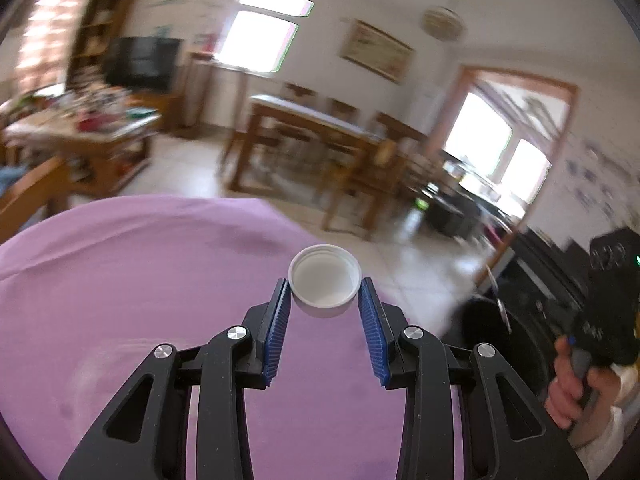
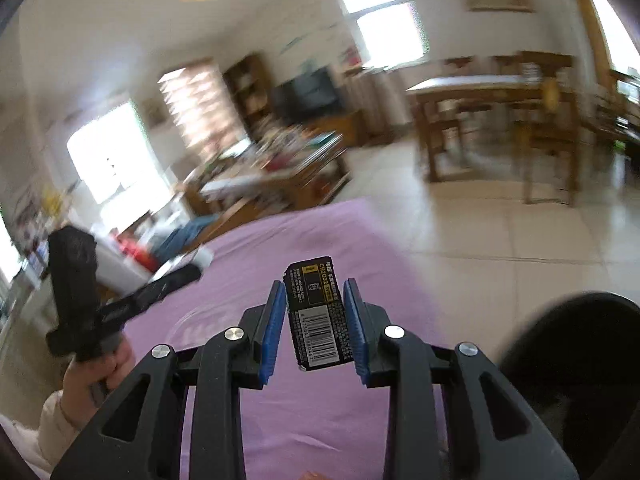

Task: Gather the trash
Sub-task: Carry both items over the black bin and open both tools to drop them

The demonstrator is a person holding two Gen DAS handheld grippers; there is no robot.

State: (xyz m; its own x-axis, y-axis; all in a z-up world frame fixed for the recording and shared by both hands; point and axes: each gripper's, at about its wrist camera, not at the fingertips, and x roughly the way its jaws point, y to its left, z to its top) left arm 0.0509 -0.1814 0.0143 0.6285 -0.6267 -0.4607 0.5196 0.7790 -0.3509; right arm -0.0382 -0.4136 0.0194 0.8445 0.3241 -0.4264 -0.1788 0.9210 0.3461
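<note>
The left gripper (image 1: 325, 285) points slightly downward, its blue pads (image 1: 280, 320) clamped on a white cap (image 1: 324, 276). The right gripper (image 2: 314, 284) tilts likewise, pads pinching a black packet (image 2: 318, 312). A hand (image 1: 572, 388) grips each handle.

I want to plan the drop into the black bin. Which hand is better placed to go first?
Probably the right. Its gripper holds the battery pack with the bin close beside it; the left gripper, holding the cap, sees the bin farther off.
</note>
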